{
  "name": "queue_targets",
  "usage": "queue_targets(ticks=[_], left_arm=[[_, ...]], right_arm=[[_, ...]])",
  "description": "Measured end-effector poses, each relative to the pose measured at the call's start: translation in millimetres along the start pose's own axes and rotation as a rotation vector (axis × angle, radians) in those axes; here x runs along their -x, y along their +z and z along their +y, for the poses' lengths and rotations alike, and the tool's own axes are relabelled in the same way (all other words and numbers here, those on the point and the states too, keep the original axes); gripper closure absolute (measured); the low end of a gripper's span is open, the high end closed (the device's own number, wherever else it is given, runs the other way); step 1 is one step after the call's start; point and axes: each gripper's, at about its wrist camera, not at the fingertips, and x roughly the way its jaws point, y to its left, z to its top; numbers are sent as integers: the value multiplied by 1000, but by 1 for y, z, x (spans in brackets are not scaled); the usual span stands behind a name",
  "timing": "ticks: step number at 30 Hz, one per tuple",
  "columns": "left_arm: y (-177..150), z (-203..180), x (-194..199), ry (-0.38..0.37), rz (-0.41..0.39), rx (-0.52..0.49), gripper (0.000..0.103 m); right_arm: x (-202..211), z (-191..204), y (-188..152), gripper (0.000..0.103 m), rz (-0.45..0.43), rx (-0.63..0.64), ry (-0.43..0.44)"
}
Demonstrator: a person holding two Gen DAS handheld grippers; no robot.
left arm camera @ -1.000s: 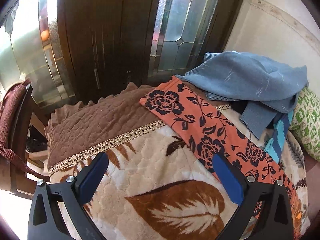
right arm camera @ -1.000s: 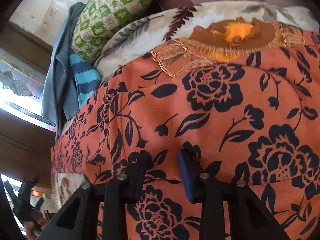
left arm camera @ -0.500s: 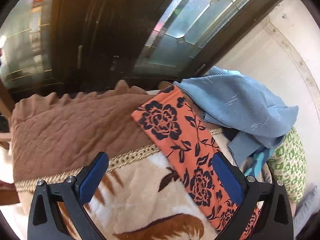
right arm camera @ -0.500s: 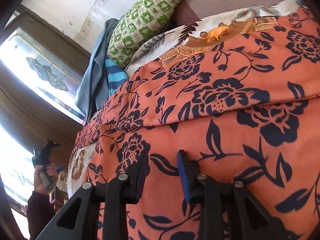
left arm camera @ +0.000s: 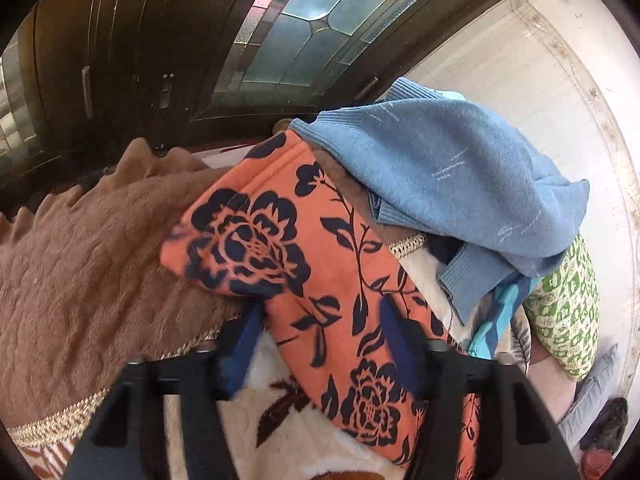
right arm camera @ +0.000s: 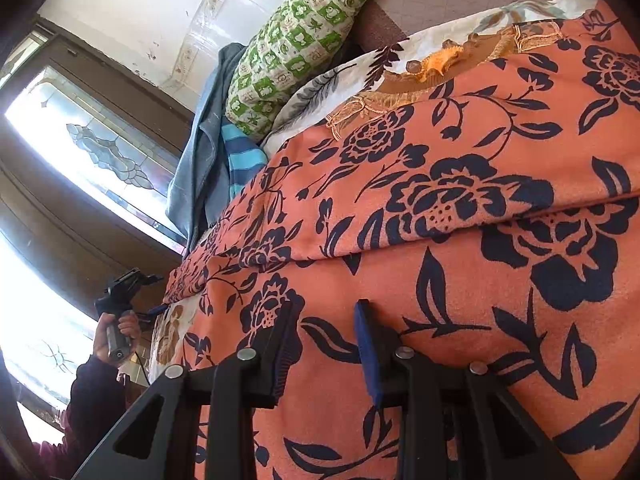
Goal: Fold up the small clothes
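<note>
Two grippers are at work on one long orange garment point(left arm camera: 328, 280) printed with dark flowers, spread across a blanket-covered bed. At the near side the right gripper point(right arm camera: 324, 320) has a fold of that orange cloth bunched between its black finger and its blue pad point(right arm camera: 366, 344); the jaws stand narrow and the fabric fills the gap, so it is clenched on the garment. From there the garment runs away in a thick doubled layer, its upper ply ending in a rounded fold line across the middle of the bed.

At the far end of the strip, near the bed's brown-bordered edge, the left gripper point(left arm camera: 320, 328) straddles the narrow hemmed end of the same cloth. Its jaws are closing, the cloth lies between them, and the pads do not look pressed onto it yet. A hand point(right arm camera: 116, 334) in a dark sleeve holds that tool's handle.

Under the cloth lies the cream blanket point(left arm camera: 280, 420) with brown leaves and a plush brown border point(left arm camera: 80, 264) trimmed in gold braid. Beyond the hem a blue knit sweater point(left arm camera: 448, 176) is heaped near the far corner, over a turquoise striped piece point(right arm camera: 240, 156). Just beside it leans a green-patterned pillow point(right arm camera: 304, 36). Behind everything stand a dark wooden door point(left arm camera: 100, 60) with leaded glass panels point(left arm camera: 304, 16) and a pale wall.
</note>
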Motion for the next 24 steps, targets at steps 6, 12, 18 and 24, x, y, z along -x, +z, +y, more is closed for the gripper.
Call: queue_targets(ticks=[6,12,18,24], left_arm=[[7,0,-11,9,-15,24,94],[-12,-43,41,-29,-111,-92,96],[-70,-144,117,-70,-167,-363,96],[-182,-261,159,-138,-174,-669,96]], right_arm=[[0,-3,0,71,-6,-13,24],[1,-4,1,71,-7,-22,36],[7,-3,8,68,37,-56,56],[87,-10,25,68,-58,-68,33]])
